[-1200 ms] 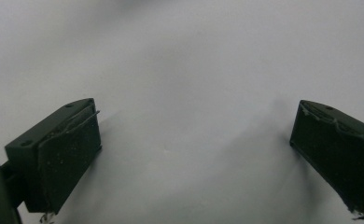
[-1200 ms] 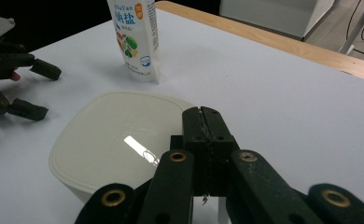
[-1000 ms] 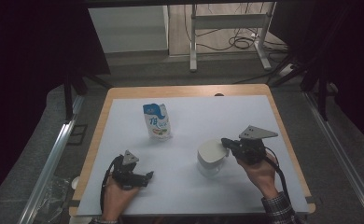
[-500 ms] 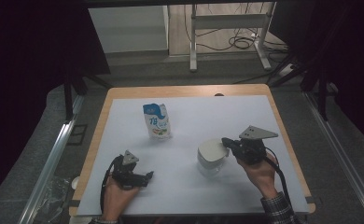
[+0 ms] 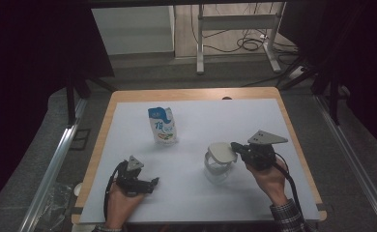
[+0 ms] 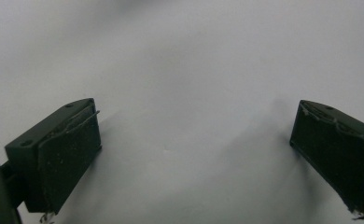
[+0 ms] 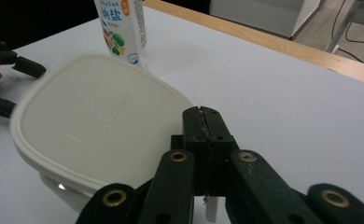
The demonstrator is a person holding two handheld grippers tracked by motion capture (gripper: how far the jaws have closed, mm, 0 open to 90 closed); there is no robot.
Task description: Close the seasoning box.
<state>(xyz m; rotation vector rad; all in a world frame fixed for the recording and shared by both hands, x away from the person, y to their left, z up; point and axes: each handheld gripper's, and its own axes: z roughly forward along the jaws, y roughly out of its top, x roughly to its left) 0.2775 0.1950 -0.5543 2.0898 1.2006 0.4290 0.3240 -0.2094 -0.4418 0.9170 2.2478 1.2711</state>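
While the right gripper [image 5: 234, 147] is kept clenched on the rim of the cream-lidded clear plastic container [image 5: 219, 162] at lower centre-right, no shift is noted; left gripper [image 5: 153, 182] idle, released, so lifting appears pending.

Off-task items: bag, table, background clutter

Blue-and-white pouch [image 5: 162, 124] stands upright on the white mat [image 5: 215, 121], left of centre; wooden table [image 5: 191, 94] edge shows beyond it. White desk frame [image 5: 235, 29] and floor cables [image 5: 247, 43] lie behind the table.
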